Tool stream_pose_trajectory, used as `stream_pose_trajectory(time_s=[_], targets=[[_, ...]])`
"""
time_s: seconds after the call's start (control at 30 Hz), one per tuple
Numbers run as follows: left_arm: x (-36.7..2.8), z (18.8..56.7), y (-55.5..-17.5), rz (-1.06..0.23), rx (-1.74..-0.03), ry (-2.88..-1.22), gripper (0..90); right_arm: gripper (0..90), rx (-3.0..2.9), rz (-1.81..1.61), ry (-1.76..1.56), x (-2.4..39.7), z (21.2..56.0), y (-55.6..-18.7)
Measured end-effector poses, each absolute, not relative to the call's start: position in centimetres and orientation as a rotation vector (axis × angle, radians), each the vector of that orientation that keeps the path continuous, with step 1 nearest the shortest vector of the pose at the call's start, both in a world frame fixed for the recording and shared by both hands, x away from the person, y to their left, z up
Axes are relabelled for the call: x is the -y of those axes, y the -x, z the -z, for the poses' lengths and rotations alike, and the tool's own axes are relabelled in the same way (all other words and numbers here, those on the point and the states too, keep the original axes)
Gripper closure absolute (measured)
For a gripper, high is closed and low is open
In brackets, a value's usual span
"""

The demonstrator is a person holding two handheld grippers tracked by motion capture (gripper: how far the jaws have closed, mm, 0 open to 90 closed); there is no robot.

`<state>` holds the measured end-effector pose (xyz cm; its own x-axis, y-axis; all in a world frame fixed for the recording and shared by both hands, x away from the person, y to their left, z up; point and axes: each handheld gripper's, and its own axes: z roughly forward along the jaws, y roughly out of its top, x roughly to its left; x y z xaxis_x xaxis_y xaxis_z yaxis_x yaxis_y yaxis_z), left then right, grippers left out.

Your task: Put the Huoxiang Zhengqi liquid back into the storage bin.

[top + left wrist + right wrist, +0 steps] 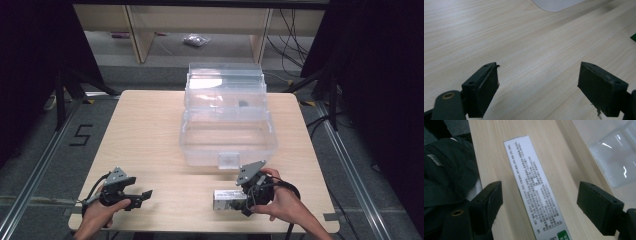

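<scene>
Pale wood-grain tabletop (564,152) carries a slim white carton (536,192) of dense, unreadable print between the right tool's (539,207) wide, untouching jaws.

One wooden table (150,130), one clear plastic storage box (227,132) with hinged lid raised at far centre, one white printed carton (227,199) at near right, two handheld grippers, left gripper (142,196), right gripper (239,199).

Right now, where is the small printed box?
The printed box lies flat near the table's front edge, right of centre, between the right gripper's open jaws, in front of the clear bin.
</scene>
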<state>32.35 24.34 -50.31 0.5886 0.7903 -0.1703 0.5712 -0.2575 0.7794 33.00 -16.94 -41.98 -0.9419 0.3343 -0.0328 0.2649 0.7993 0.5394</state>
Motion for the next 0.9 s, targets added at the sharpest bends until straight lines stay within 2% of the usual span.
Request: stream_pose_trajectory(time_s=[0.9], targets=[[-24.4,50.2,-32.3,-0.321,-1.082,-1.966,15.9,29.4,-3.013,-0.514,-0.404,14.7,43.6,-33.9]])
